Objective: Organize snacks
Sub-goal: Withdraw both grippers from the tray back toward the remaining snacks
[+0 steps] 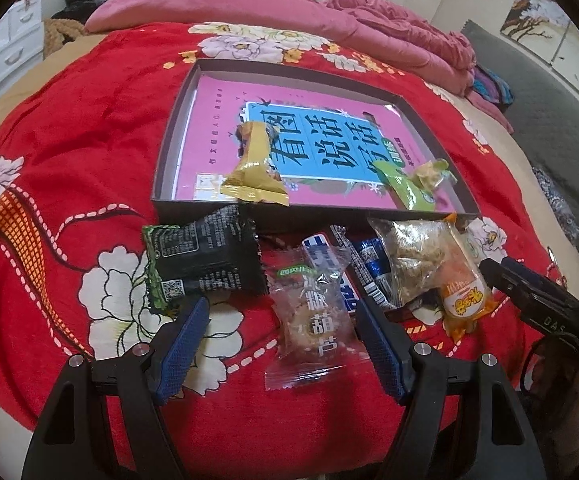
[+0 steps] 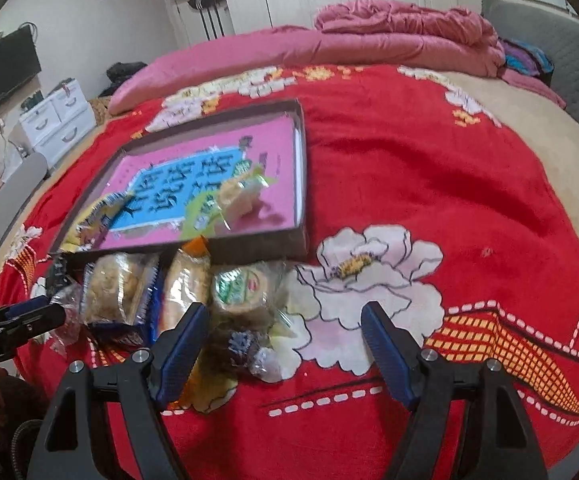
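A shallow dark box with a pink and blue book inside lies on the red bed. A gold-wrapped snack and a green-wrapped snack lie in it. In front of the box lies a pile of snacks: a black packet, a clear packet with Chinese print, a blue packet, a clear and orange packet. My left gripper is open, its fingers either side of the clear packet. My right gripper is open above the pile's right end, near a round green-labelled snack.
The red flowered blanket covers the bed. A pink quilt is piled at the far side. White drawers stand at the left, wardrobes behind. The right gripper shows in the left wrist view.
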Demonstrator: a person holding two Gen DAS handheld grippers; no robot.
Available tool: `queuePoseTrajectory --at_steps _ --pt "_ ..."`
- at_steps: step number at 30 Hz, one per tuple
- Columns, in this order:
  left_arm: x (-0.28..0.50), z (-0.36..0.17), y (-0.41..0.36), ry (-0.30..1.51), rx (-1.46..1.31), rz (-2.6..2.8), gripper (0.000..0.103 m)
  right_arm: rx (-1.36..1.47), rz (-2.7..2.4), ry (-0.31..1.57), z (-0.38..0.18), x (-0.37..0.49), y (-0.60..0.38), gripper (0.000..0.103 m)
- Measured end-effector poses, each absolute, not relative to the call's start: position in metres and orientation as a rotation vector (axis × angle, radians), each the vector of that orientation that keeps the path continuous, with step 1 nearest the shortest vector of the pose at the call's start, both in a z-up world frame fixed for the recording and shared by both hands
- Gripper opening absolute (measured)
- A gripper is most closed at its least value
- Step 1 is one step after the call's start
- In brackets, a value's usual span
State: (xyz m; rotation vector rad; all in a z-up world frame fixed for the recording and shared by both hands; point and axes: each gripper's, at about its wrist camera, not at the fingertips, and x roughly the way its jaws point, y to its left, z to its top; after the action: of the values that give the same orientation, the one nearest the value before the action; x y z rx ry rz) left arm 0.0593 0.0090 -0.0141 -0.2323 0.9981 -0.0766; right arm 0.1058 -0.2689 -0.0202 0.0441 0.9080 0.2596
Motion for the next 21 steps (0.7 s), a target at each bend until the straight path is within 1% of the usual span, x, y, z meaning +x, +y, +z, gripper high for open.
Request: queuePoseTrajectory --at_steps 18,20,21 --pt "0.065 -0.02 0.003 1.012 -0.213 -0.084 0.077 0.013 0.306 0.946 -0.028 0.102 -0.256 0.077" --pt "0.065 -0.02 0.002 1.012 -0.211 -0.087 0.077 0.014 0.315 0.948 -0.029 0.102 -0.255 0.069" --pt "0.065 -0.02 0.001 1.012 -0.208 -0.088 0.077 0.011 0.319 0.951 -0.029 0.101 -0.255 0.066"
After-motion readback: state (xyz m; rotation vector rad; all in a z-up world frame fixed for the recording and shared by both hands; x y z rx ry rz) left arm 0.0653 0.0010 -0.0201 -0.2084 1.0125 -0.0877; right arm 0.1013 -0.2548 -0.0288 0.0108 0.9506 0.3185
